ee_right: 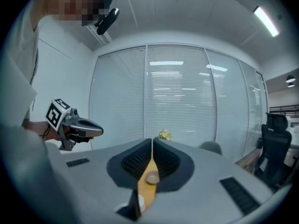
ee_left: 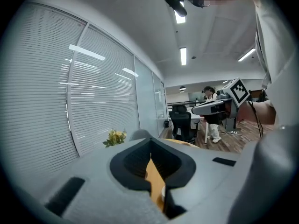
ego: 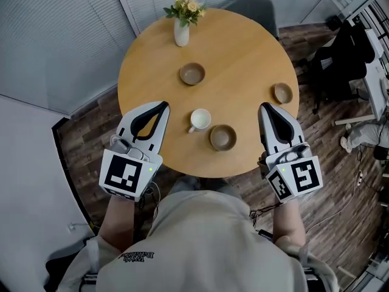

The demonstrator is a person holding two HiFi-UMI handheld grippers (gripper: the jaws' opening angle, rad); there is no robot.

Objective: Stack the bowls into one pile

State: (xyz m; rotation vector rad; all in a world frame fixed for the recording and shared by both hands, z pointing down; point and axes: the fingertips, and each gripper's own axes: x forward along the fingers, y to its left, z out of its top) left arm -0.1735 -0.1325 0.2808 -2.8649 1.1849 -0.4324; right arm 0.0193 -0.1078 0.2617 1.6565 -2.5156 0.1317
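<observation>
A round wooden table (ego: pixel 243 47) stands beside blind-covered windows (ego: pixel 55 35). Three brown bowls (ego: pixel 192 73) (ego: pixel 223 137) (ego: pixel 282 93) sit apart. The left gripper (ego: pixel 163 104) and right gripper (ego: pixel 264 106) are pressed together, empty.

The table (ego: pixel 146 78) lies bare along its left side. At the near edge a white mug (ego: pixel 200 120) and a bowl (ego: pixel 223 137) crowd the middle; a flower vase (ego: pixel 182 32) blocks the far edge.
</observation>
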